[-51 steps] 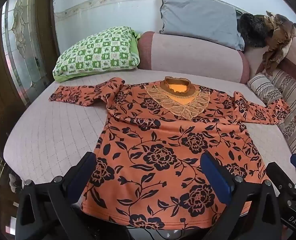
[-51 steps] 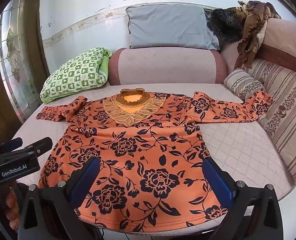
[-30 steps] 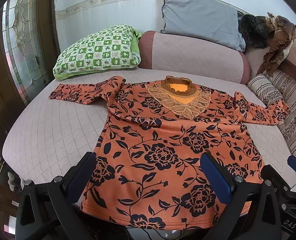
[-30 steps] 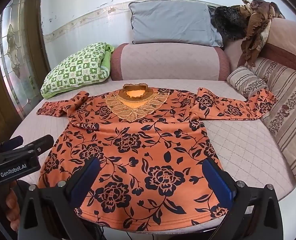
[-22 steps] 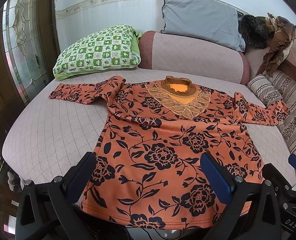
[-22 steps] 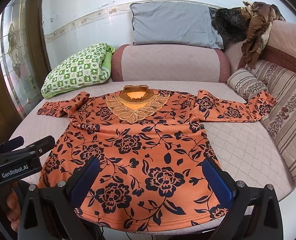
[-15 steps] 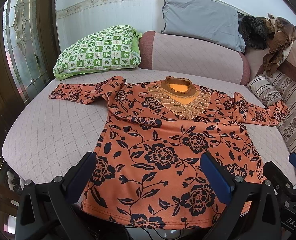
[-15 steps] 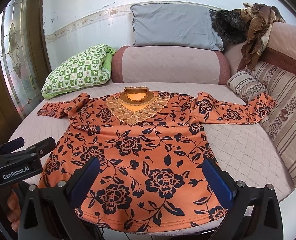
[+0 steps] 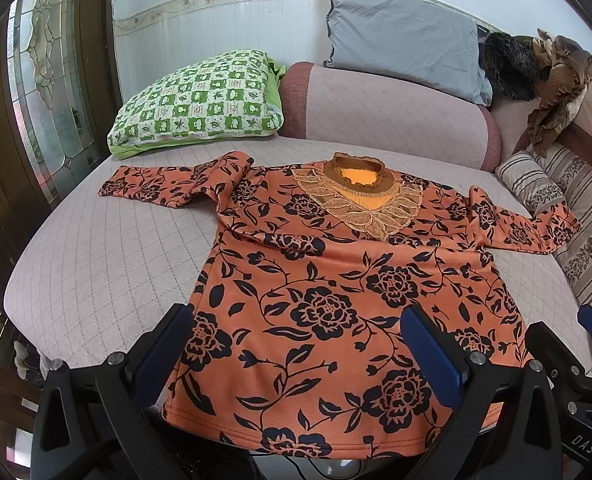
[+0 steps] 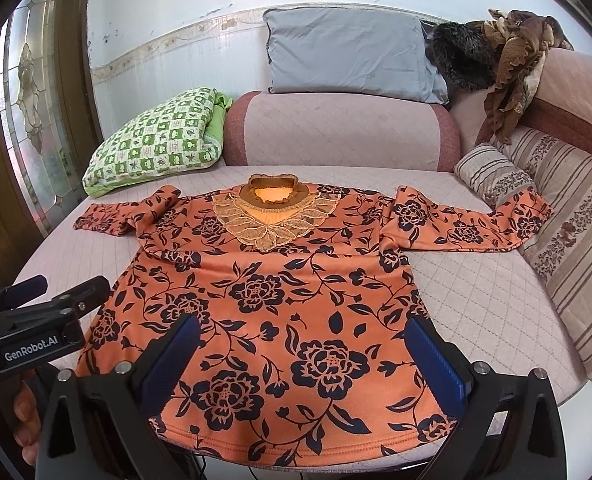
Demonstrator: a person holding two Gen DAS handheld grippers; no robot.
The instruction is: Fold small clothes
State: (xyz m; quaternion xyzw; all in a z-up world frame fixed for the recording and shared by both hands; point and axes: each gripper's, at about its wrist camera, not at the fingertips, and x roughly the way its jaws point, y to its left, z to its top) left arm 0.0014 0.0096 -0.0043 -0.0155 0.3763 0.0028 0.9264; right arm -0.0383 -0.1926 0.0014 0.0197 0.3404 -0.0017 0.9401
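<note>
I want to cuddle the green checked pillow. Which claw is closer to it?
Left. The left claw hangs over the shirt's hem on the side of the green checked pillow. The right claw is over the hem too, farther toward the striped cushions.

Bare quilted seat (image 9: 96, 264) flanks the shirt (image 9: 335, 300) — pillows (image 10: 156, 144) crowd the back.

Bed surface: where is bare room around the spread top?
Bare quilted bed lies left of the orange floral top, below its left sleeve, and right of it under the right sleeve. Pillows crowd the far edge.
</note>
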